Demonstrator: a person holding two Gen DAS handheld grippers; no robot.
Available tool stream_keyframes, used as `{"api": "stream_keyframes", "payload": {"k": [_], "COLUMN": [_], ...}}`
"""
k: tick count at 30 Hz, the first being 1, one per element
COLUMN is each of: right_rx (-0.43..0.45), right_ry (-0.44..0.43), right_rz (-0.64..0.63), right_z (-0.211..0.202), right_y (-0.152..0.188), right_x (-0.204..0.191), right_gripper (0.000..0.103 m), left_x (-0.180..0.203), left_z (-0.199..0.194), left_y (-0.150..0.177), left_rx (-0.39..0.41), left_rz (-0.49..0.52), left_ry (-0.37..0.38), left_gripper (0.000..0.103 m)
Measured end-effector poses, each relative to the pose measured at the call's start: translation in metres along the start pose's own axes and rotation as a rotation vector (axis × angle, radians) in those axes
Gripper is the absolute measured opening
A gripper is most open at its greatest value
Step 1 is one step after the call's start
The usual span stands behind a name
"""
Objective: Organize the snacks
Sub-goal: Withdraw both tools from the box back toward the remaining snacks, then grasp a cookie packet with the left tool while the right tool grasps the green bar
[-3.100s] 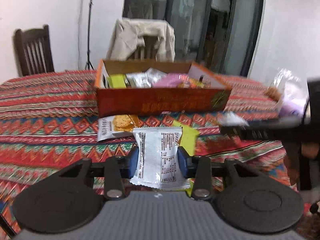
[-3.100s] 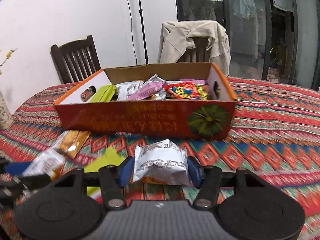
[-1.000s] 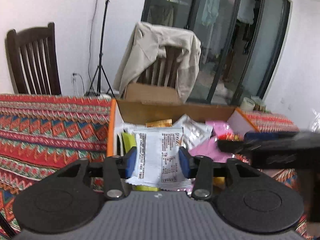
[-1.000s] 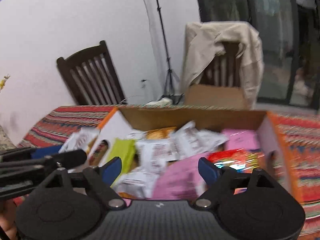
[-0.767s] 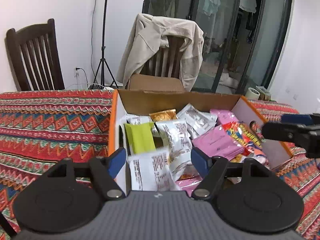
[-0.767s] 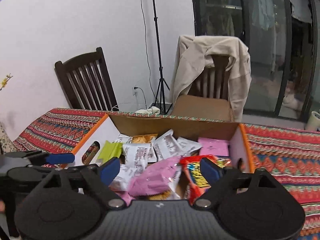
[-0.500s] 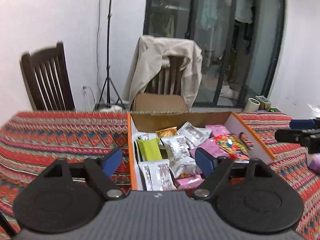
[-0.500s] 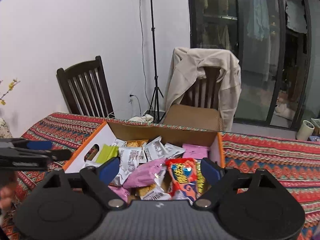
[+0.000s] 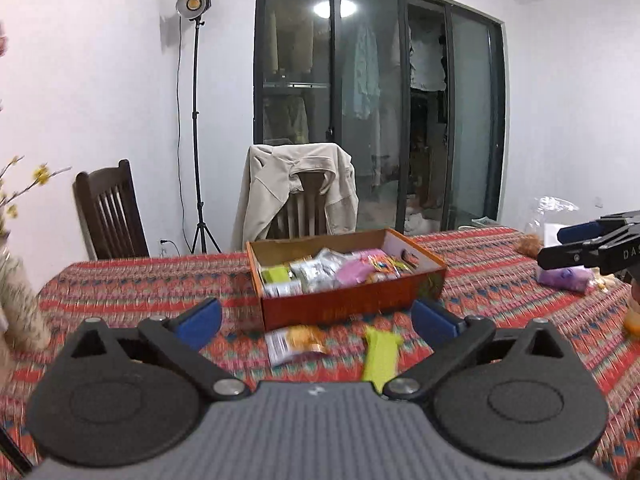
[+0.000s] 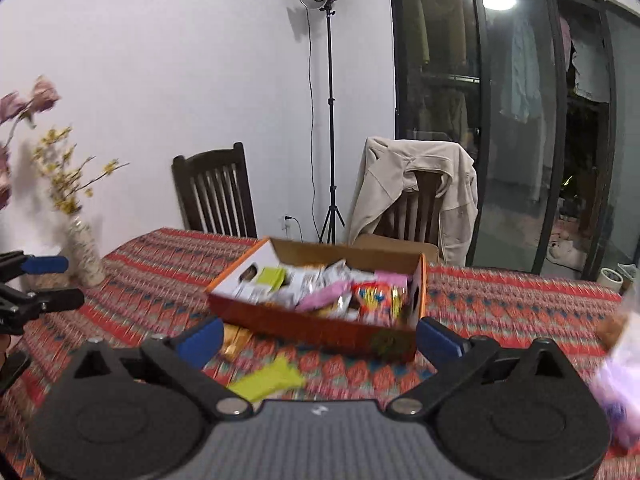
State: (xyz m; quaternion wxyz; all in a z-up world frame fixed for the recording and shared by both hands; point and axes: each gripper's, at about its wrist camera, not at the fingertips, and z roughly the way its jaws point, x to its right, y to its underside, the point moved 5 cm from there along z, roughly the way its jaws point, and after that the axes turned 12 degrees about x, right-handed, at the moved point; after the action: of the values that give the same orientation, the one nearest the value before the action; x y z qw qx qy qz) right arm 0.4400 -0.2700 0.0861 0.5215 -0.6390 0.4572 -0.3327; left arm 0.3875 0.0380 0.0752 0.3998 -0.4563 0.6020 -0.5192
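Observation:
An orange cardboard box [image 9: 352,302] full of snack packets stands on the patterned tablecloth; it also shows in the right wrist view [image 10: 304,322]. In front of it lie a white-and-orange cracker packet [image 9: 294,342] and a yellow-green packet [image 9: 380,356], which the right wrist view also shows [image 10: 270,378]. My left gripper [image 9: 316,322] is open and empty, high and back from the box. My right gripper [image 10: 318,338] is open and empty too. Each gripper shows at the edge of the other's view: the right one [image 9: 580,246] and the left one [image 10: 38,284].
A purple-and-clear bag of snacks [image 9: 564,278] lies on the table's right side [image 10: 616,380]. A vase with flowers [image 10: 84,254] stands at the left. Two wooden chairs, one draped with a beige jacket [image 9: 298,190], stand behind the table. A light stand [image 9: 196,120] is by the wall.
Both grippers dropped their white packets into the box, opened, then pulled back and up away from it. The box now looks smaller and farther.

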Motion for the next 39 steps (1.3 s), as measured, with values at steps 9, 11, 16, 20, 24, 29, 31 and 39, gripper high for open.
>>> {"api": "stream_keyframes", "payload": {"k": [9, 11, 16, 20, 24, 29, 31, 39], "right_rx": [-0.081, -0.112, -0.173, -0.159, -0.163, -0.181, -0.211, -0.242], "right_ry": [0.105, 0.109, 0.150, 0.169, 0.133, 0.059, 0.026, 0.059], "right_rz": [0.043, 0.078, 0.123, 0.119, 0.139, 0.183, 0.188, 0.156], "right_z": [-0.068, -0.074, -0.073, -0.070, -0.046, 0.023, 0.061, 0.175], "right_y": [0.101, 0.127, 0.161, 0.158, 0.151, 0.142, 0.139, 0.133], "right_x": [-0.042, -0.048, -0.055, -0.056, -0.061, -0.065, -0.070, -0.091], "right_gripper": [0.103, 0.103, 0.103, 0.103, 0.103, 0.101, 0.094, 0.069], "left_x": [-0.006, -0.012, -0.020, -0.026, -0.035, -0.052, -0.056, -0.052], "left_z": [-0.064, -0.063, -0.057, -0.050, -0.035, -0.012, -0.002, 0.075], "left_y": [0.078, 0.093, 0.114, 0.115, 0.120, 0.122, 0.120, 0.099], "left_rx": [-0.111, -0.170, -0.230, -0.224, -0.243, -0.259, -0.258, -0.249], "left_rz": [-0.184, -0.224, -0.273, -0.271, -0.276, -0.261, -0.245, -0.159], "left_ry": [-0.092, -0.093, -0.100, -0.098, -0.112, -0.145, -0.154, -0.146], "left_gripper": [0.103, 0.103, 0.103, 0.103, 0.103, 0.103, 0.103, 0.103]}}
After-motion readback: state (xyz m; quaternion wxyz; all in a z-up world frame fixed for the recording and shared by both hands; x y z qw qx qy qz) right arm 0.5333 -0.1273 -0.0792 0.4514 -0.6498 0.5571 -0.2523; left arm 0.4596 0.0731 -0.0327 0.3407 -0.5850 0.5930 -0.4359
